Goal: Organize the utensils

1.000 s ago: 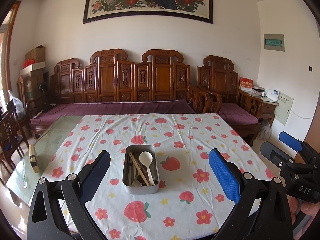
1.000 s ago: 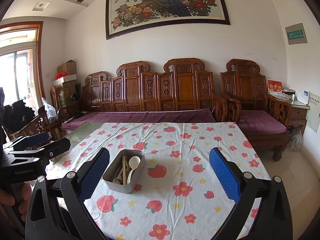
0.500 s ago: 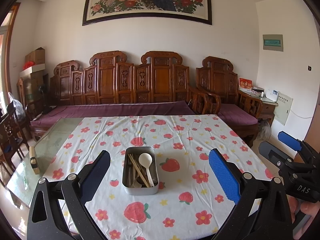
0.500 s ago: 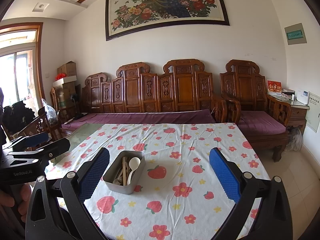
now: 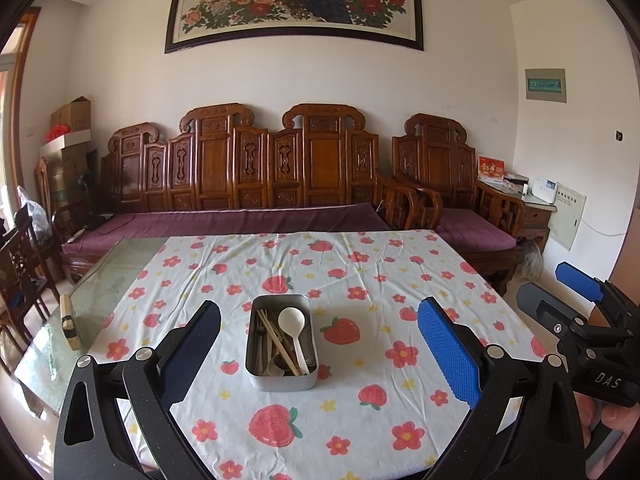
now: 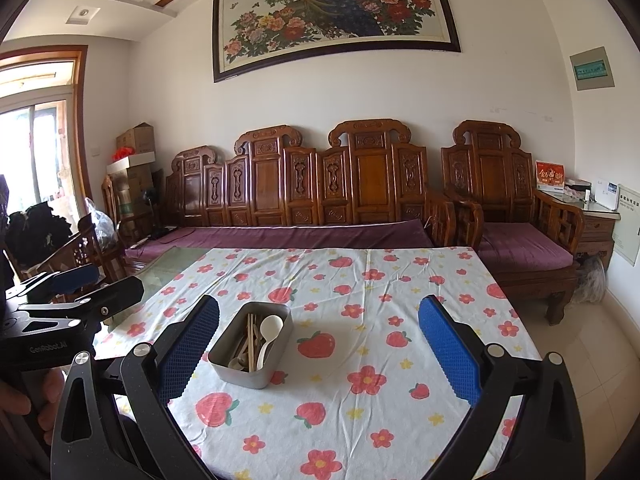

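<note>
A grey metal box (image 5: 282, 378) (image 6: 244, 374) stands on the flowered tablecloth (image 5: 360, 280) near the table's front. In it lie a white spoon (image 5: 293, 320) (image 6: 270, 330), wooden chopsticks (image 5: 278, 338) (image 6: 251, 340) and some metal cutlery, partly hidden. My left gripper (image 5: 320, 354) hangs open above the near table edge, with the box in line between its fingers but farther away. My right gripper (image 6: 320, 354) is open too, a little right of the box, holding nothing. Each gripper shows at the side of the other's view.
A bare glass strip of the table (image 5: 100, 280) runs along the left, with a small wooden block (image 5: 68, 322) on it. A carved wooden sofa (image 5: 280, 184) with purple cushions stands behind the table. Dark chairs (image 5: 20, 264) stand at the left, a side cabinet (image 5: 536, 208) at the right.
Both cameras have tilted down slightly, so the room sits lower in the frames. The box and utensils have not moved. Both grippers stay open.
</note>
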Tool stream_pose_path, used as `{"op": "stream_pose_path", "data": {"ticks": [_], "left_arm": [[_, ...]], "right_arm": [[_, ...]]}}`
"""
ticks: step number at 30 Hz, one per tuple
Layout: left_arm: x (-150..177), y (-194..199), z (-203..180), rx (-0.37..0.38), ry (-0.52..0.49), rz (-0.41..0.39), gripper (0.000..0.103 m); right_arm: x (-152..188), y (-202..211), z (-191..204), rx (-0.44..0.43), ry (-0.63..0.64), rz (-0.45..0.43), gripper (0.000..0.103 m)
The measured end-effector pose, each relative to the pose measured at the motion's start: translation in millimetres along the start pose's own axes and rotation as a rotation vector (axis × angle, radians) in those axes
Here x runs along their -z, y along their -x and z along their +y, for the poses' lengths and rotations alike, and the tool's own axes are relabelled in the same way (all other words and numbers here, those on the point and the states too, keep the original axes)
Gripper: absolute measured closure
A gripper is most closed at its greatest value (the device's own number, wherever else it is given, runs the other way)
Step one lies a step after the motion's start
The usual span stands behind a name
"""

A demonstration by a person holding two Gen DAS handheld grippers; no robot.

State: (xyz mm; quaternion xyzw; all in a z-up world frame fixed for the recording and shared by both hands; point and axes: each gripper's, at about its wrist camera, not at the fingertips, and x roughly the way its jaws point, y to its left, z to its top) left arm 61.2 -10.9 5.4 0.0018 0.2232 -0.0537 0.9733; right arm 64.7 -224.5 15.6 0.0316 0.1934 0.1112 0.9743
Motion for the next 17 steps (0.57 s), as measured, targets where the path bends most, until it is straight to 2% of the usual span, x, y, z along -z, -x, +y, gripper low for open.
{"op": "stream_pose_path", "data": {"ticks": [17], "left_arm": [[-3.4, 0.0, 0.7, -0.001, 0.001, 0.003, 0.008]], "right_arm": [[0.1, 0.6, 1.1, 0.001, -0.001, -0.001, 0.002]]}}
